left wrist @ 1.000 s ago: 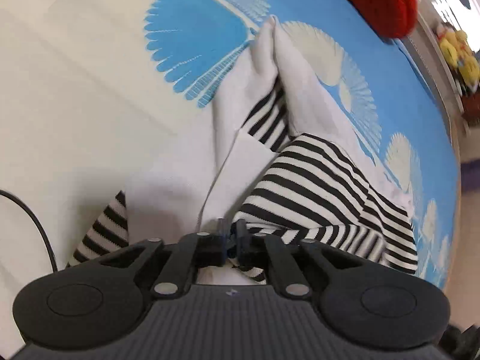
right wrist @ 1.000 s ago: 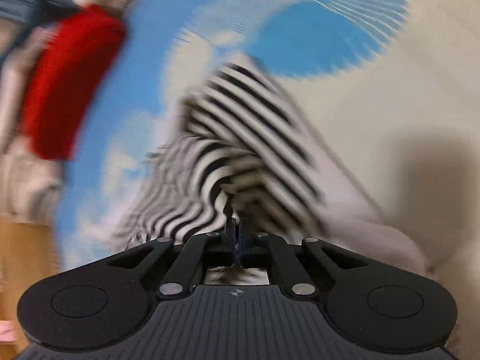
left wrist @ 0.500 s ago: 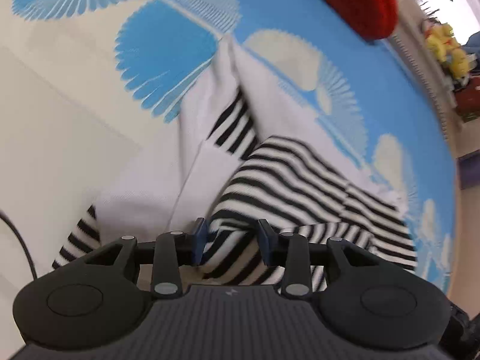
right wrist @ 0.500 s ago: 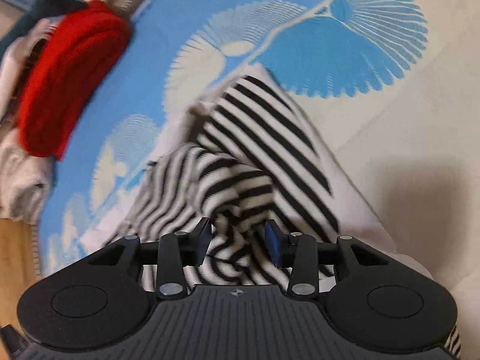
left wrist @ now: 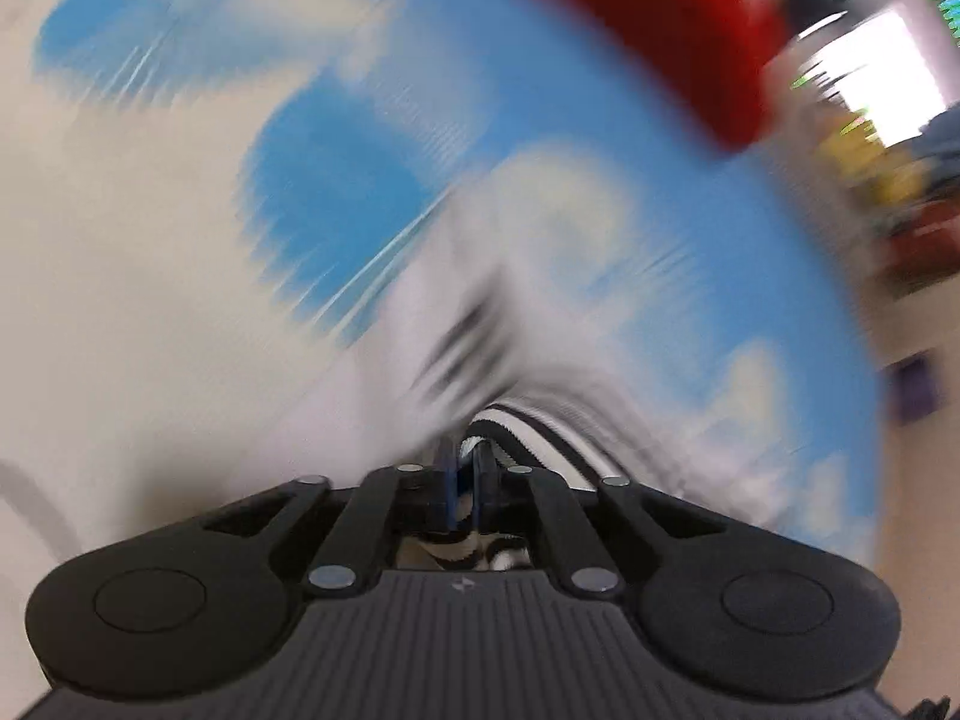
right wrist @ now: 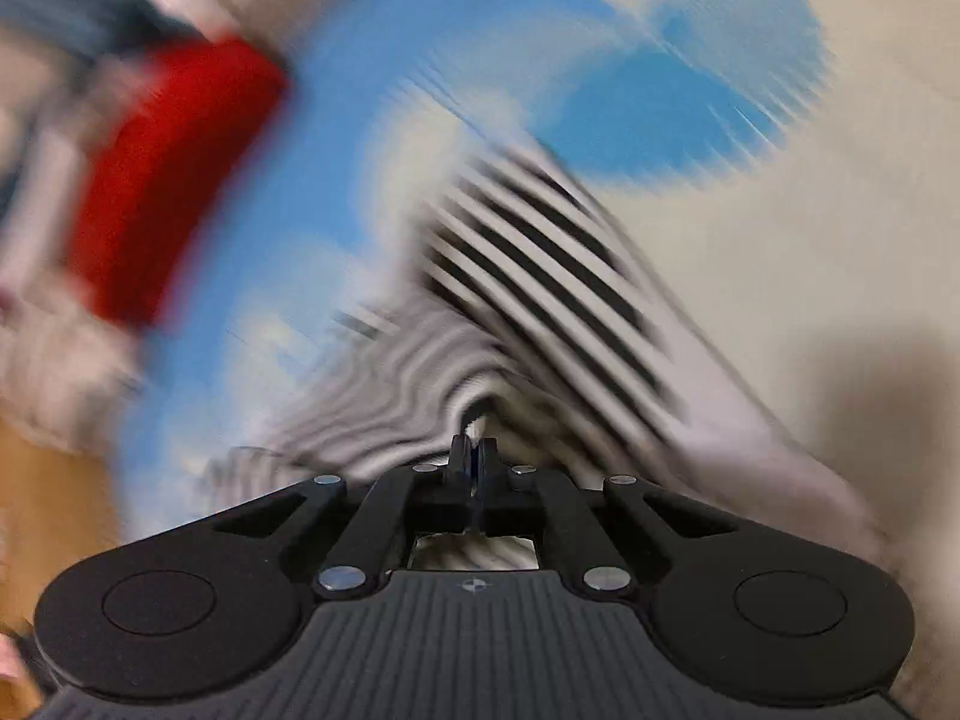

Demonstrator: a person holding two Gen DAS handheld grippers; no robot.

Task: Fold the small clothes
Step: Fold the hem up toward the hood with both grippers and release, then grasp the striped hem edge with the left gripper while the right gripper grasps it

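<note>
Striped black-and-white garment (right wrist: 540, 276) lying ahead of both grippers; left gripper (left wrist: 463, 468) fingers pinching its fold, right gripper (right wrist: 474, 450) fingers pinching striped edge.

a home interior, probably a bedroom or living area, both views heavily motion-blurred. the work surface is a soft blue-and-cream spread with fan-shaped motifs (left wrist: 336, 192), like a bedcover or mat. a red knitted fabric bundle (right wrist: 162, 180) lies at its far edge beside pale folded laundry (right wrist: 54, 354). yellow soft-toy-like shapes (left wrist: 864, 168) and a bright window (left wrist: 882, 78) appear beyond.
</note>
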